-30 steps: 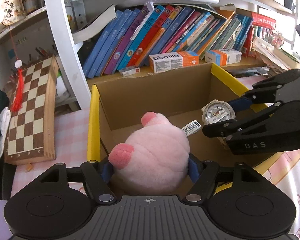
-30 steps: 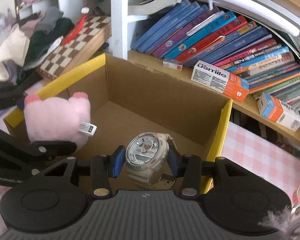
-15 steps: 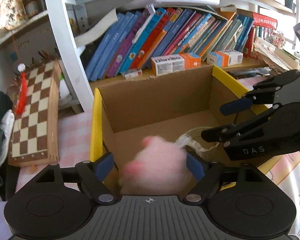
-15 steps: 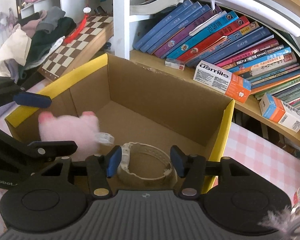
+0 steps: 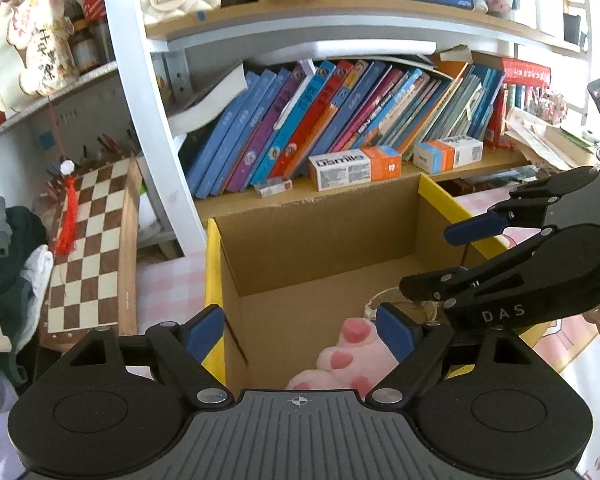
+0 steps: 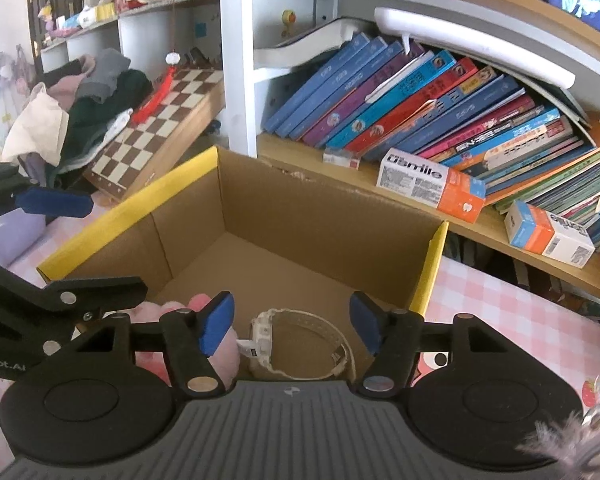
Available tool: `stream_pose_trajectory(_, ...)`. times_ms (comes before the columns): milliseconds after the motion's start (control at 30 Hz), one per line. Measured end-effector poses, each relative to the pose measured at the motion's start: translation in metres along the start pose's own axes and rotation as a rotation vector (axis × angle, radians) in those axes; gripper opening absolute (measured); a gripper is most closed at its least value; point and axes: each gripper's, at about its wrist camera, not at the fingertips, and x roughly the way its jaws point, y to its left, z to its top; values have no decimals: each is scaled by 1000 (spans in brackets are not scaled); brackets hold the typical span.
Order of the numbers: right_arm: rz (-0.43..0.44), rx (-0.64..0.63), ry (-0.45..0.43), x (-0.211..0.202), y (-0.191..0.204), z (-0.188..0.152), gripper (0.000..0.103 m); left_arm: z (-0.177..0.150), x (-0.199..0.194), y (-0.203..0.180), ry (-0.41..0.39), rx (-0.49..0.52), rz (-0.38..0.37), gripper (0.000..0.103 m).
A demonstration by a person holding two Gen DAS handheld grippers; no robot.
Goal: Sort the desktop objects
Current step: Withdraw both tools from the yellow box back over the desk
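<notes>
A cardboard box (image 5: pixel 316 236) with yellow-taped rims stands in front of the bookshelf; it also shows in the right wrist view (image 6: pixel 324 220). A pink plush toy (image 5: pixel 342 364) lies on the box floor, also seen in the right wrist view (image 6: pixel 224 354). A white wristwatch (image 6: pixel 300 346) lies beside it; only a bit of its strap (image 5: pixel 374 304) shows in the left wrist view. My left gripper (image 5: pixel 300 332) is open and empty above the plush. My right gripper (image 6: pixel 292 320) is open and empty above the watch; it also shows in the left wrist view (image 5: pixel 460 256).
A folded chessboard (image 5: pixel 88 248) leans to the left of the box, with a heap of clothes (image 6: pixel 80 112) beyond. Slanted books (image 5: pixel 340 120) and small cartons (image 6: pixel 432 184) fill the shelf behind. A pink checked cloth (image 6: pixel 512 308) covers the desk.
Both grippers opened. The plush dropped from the left one and the watch from the right one onto the box floor. Both grippers have lifted a little.
</notes>
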Motion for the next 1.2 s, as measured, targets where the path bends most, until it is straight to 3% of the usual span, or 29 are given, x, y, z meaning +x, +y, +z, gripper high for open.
stream_pose_trajectory(567,-53,43,-84,-52,4,-7,70,-14,-45,-5,-56,-4,20,89)
stream_pose_trajectory(1200,-185,111,-82,-112,55,-45,75,-47,-100,17,-115,3,-54,92)
